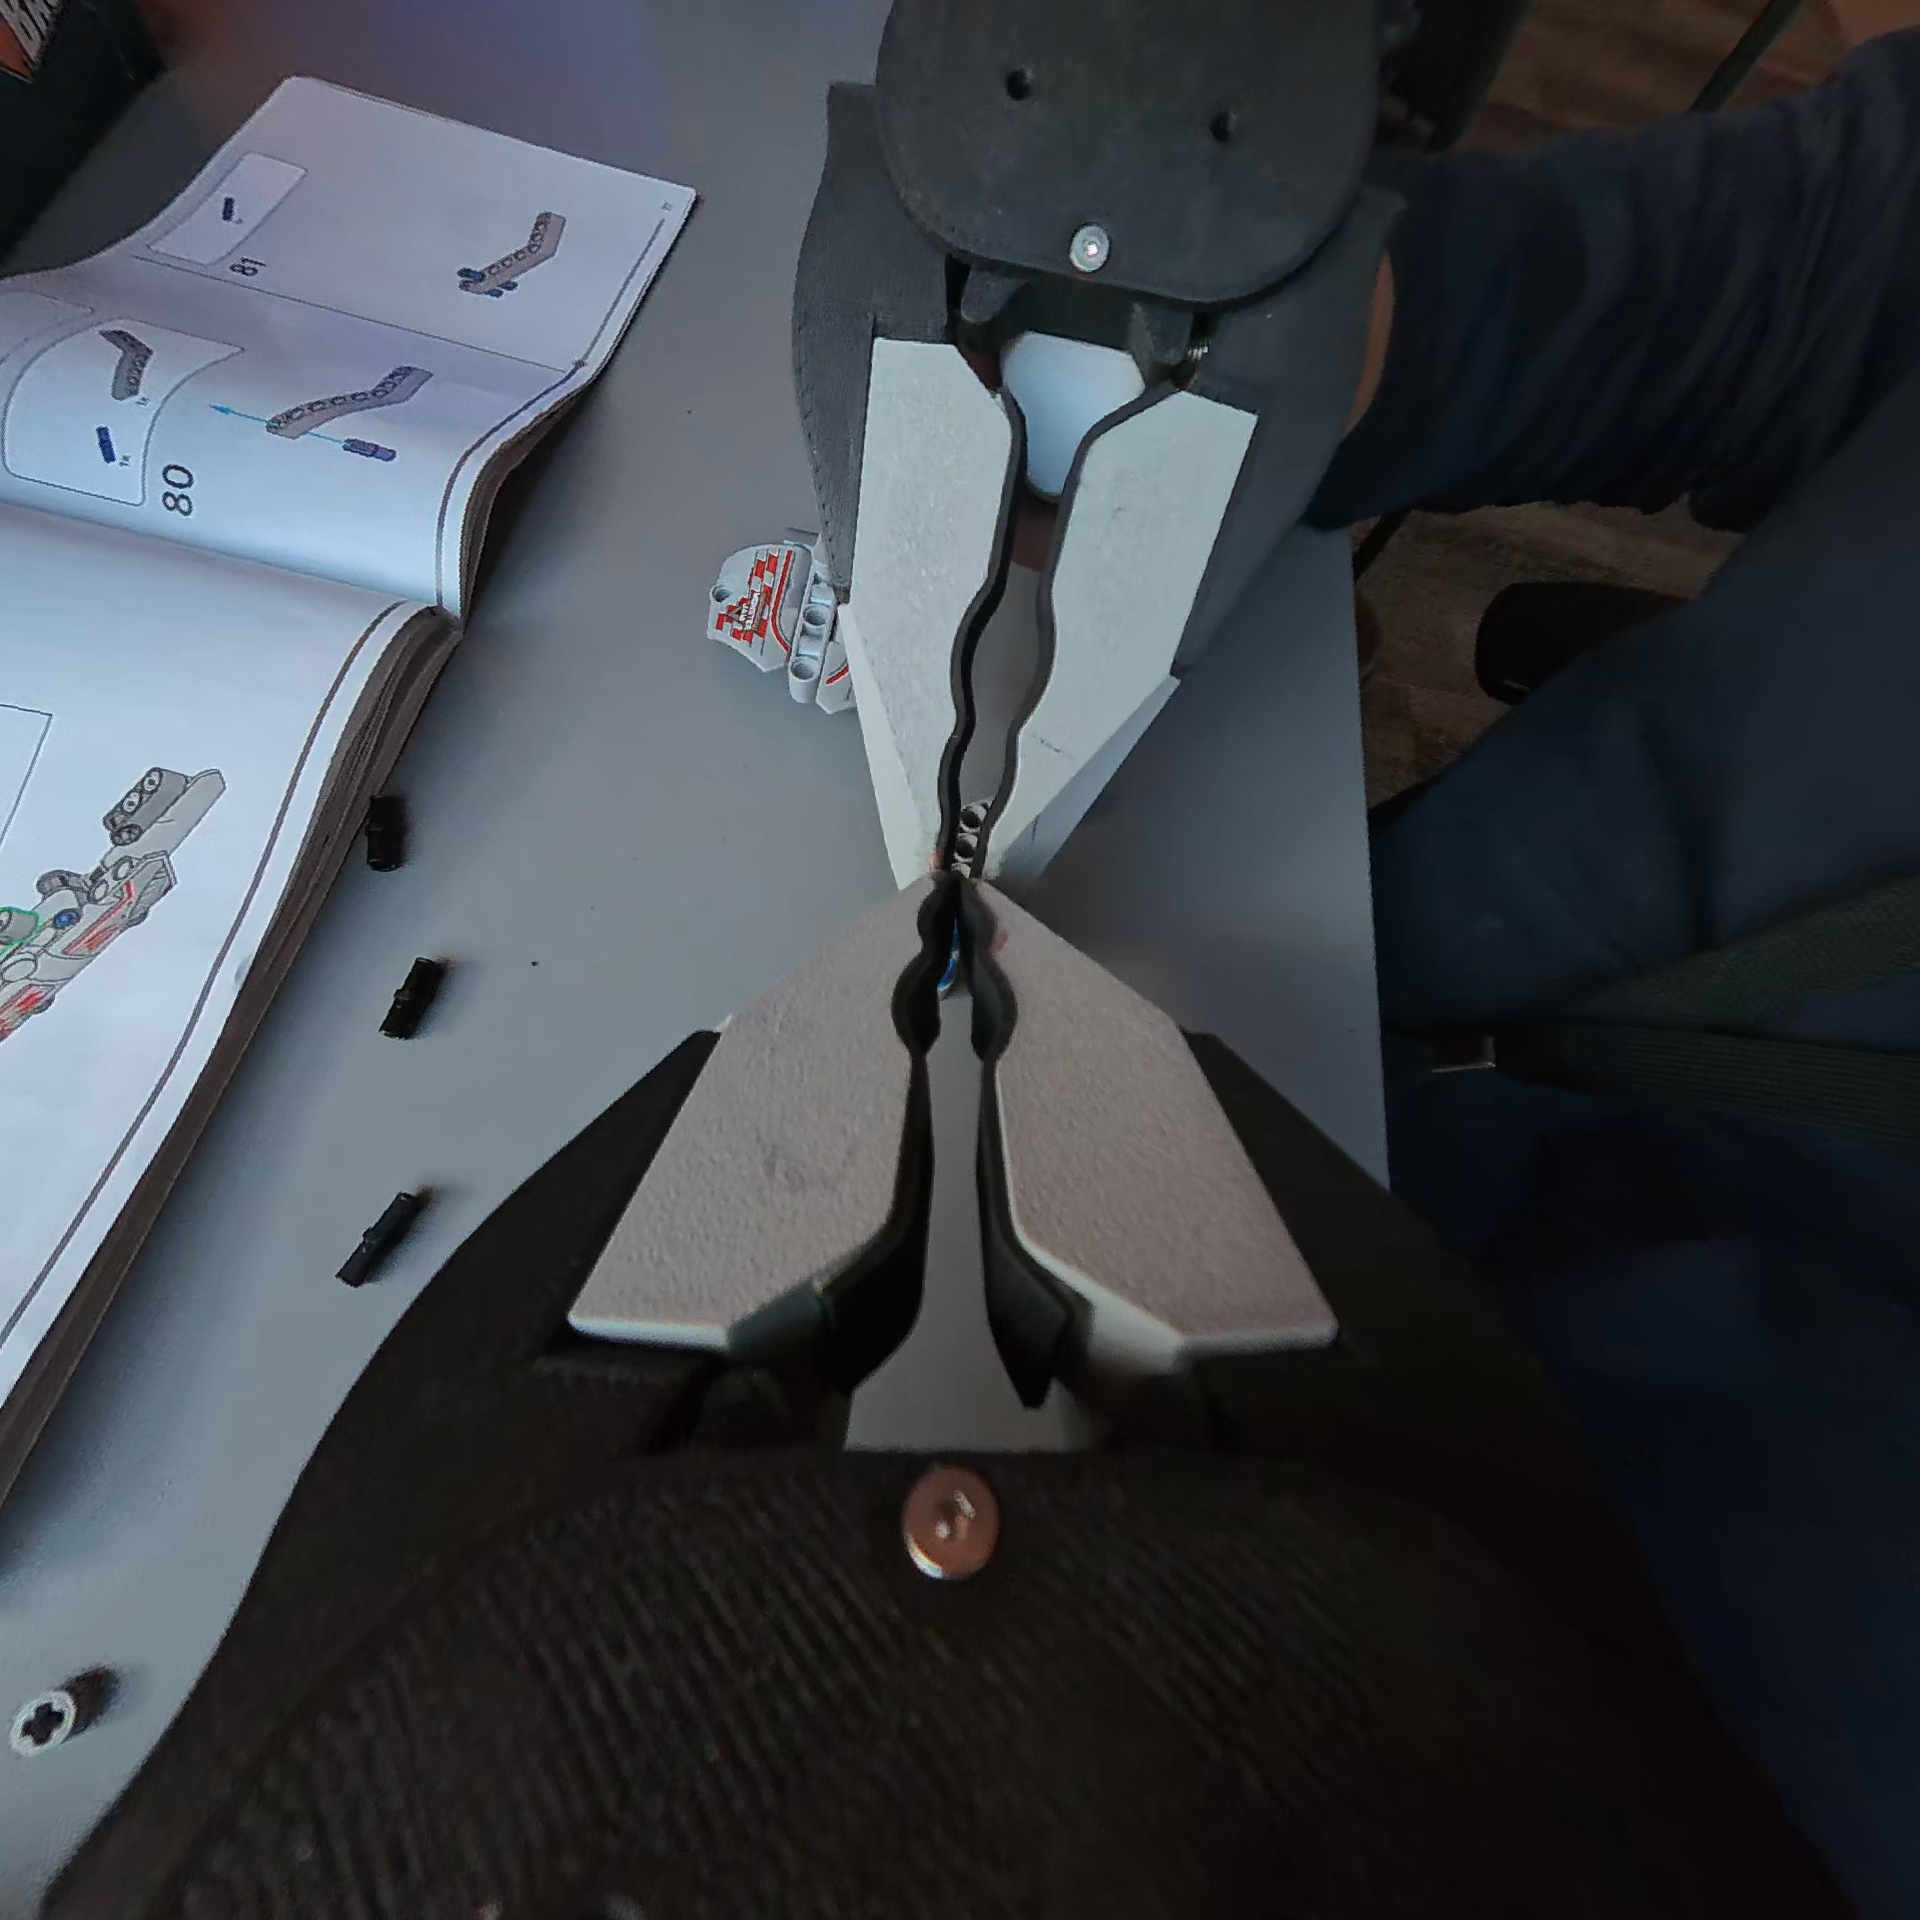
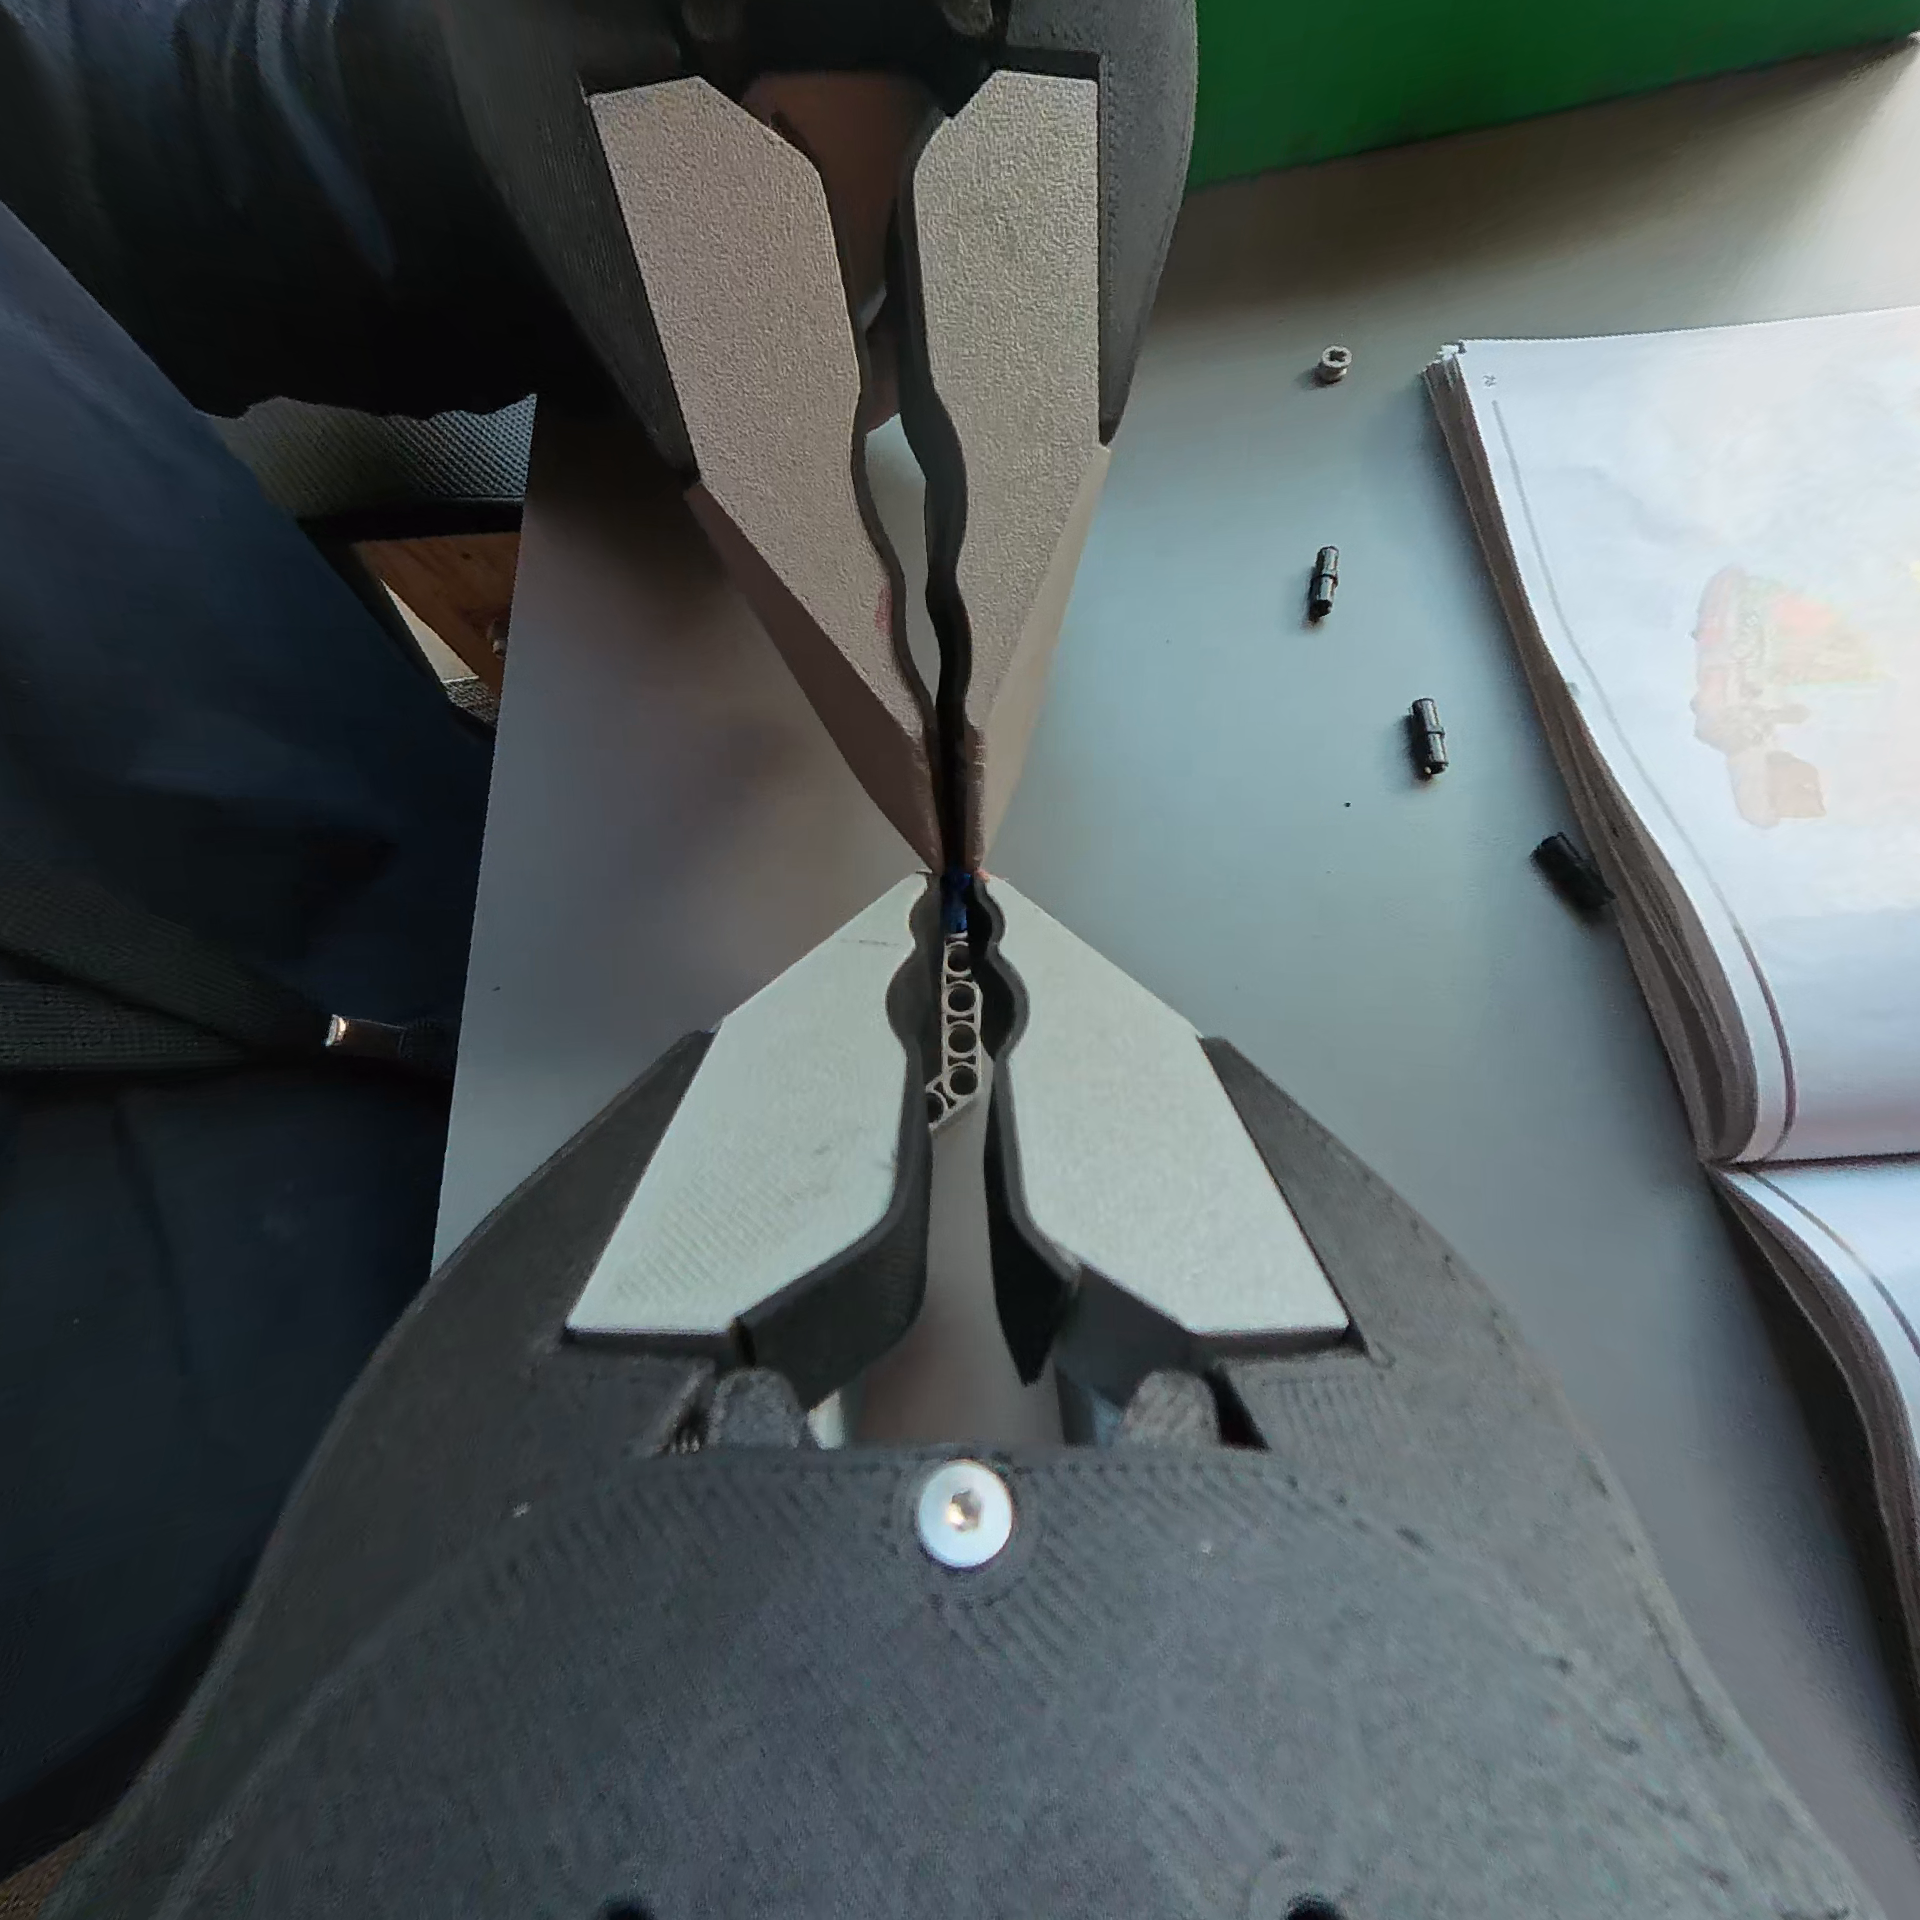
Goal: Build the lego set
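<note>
My two grippers meet tip to tip above the grey table's near edge. My right gripper (image 2: 957, 902) is shut on a light grey beam with round holes (image 2: 961, 1023); the beam also peeks out between its tips in the left wrist view (image 1: 972, 826). My left gripper (image 1: 951, 906) is shut on a small blue pin (image 1: 948, 979), which shows dark blue at the beam's end in the right wrist view (image 2: 956, 900). The pin sits against the beam's end; how far in it is stays hidden by the fingers.
An open instruction booklet (image 1: 208, 540) lies beside the grippers. Three black pins (image 1: 384, 831) (image 1: 412, 997) (image 1: 379, 1236) lie along its edge. A grey bush (image 1: 52, 1725) and a grey printed panel assembly (image 1: 779, 613) lie on the table (image 1: 623, 935). A person's dark-clothed legs are past the table edge. Only a small space, under 4 cm, lies between the two pairs of fingers.
</note>
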Available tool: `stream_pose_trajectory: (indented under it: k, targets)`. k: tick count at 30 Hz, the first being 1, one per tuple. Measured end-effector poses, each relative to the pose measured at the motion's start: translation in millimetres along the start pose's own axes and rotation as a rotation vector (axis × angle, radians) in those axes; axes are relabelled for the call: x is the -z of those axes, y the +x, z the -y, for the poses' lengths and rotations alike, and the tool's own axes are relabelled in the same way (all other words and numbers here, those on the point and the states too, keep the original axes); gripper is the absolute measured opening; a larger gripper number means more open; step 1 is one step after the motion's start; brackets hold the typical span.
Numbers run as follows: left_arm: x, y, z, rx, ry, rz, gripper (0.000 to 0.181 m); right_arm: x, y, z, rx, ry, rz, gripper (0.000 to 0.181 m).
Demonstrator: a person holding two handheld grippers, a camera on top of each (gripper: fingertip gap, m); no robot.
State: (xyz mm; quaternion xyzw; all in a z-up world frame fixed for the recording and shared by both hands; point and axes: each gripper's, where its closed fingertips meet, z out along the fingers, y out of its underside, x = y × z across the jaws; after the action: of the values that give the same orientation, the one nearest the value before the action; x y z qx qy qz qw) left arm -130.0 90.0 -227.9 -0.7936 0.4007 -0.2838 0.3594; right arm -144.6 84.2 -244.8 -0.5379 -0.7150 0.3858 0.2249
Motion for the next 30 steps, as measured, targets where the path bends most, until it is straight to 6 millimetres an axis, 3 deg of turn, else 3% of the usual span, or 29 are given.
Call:
stream_pose_trajectory:
  k: [9,12,13,20,24,30]
  targets:
    - [6,1,7,0.008,0.051,-0.002,0.000,3,2,4,0.012,0.032,-0.020,0.000]
    - [19,-7,8,0.034,0.084,0.027,0.000,12,-1,16,0.030,0.122,-0.014,0.000]
    - [21,-7,6,0.048,0.084,0.020,0.007,16,-3,22,0.034,0.166,-0.007,0.000]
    - [18,5,19,0.023,0.181,0.056,0.013,39,-5,53,-0.057,0.392,0.087,0.001]
    - [23,7,32,0.065,0.263,0.049,0.006,39,-6,53,-0.073,0.413,0.101,0.000]
    - [19,7,30,0.089,0.257,0.037,0.002,39,-5,49,-0.078,0.375,0.084,0.000]
